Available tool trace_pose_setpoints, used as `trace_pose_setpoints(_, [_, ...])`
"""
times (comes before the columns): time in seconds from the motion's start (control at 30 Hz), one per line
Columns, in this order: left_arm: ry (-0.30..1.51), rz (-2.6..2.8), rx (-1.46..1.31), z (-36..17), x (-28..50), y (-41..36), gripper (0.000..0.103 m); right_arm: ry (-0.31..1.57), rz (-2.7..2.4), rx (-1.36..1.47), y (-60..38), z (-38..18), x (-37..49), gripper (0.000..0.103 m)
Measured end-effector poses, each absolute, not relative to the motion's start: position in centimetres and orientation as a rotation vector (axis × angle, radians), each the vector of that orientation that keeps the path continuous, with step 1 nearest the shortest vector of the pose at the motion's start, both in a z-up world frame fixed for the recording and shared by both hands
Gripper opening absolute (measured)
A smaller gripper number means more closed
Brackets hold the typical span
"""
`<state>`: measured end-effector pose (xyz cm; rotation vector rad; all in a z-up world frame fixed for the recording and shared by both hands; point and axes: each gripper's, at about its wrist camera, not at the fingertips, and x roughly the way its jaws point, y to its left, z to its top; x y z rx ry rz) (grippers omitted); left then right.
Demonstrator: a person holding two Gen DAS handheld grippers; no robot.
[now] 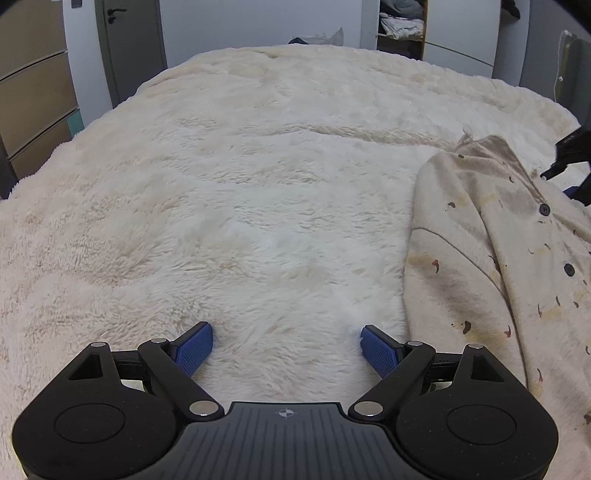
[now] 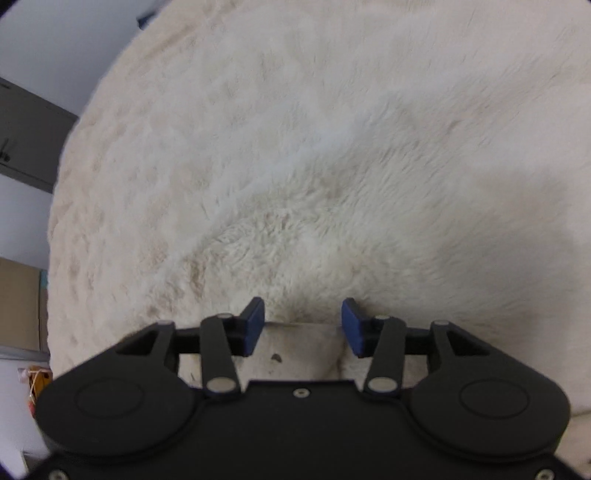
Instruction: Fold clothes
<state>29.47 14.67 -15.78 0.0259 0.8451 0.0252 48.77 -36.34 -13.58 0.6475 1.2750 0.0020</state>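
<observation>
A cream button-up shirt [image 1: 491, 258] with small dark prints and dark buttons lies rumpled on the right side of the fluffy cream blanket [image 1: 258, 166]. My left gripper [image 1: 286, 345] hovers open over bare blanket, to the left of the shirt, with nothing between its blue pads [image 1: 194, 347]. In the left wrist view my right gripper [image 1: 570, 155] shows as a dark shape at the shirt's far side. In the right wrist view my right gripper [image 2: 303, 323] is open, and a flat edge of the shirt [image 2: 295, 350] lies below and between its fingers, not pinched.
The blanket [image 2: 332, 147] covers a large bed. A grey door [image 1: 129, 44] and a drawer unit [image 1: 33, 92] stand at the back left. An open wardrobe shelf with piled clothes [image 1: 400, 22] is at the back right.
</observation>
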Motion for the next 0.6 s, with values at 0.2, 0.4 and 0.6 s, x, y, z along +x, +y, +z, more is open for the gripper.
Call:
trace_pose_setpoints(0.2, [0.844, 0.025, 0.03, -15.9, 29.6, 14.7, 0.085, 1.073, 0.093, 0.348, -32.8, -8.1, 49.8, 0.0])
trace_pose_setpoints(0.4, [0.836, 0.024, 0.027, -15.6, 29.4, 14.8, 0.085, 0.971, 0.084, 0.18, -30.6, -4.6, 49.9, 0.008])
trace_pose_setpoints(0.6, [0.829, 0.023, 0.024, -15.3, 29.2, 15.0, 0.085, 1.268, -0.003, 0.404, -31.9, -10.4, 50.7, 0.044])
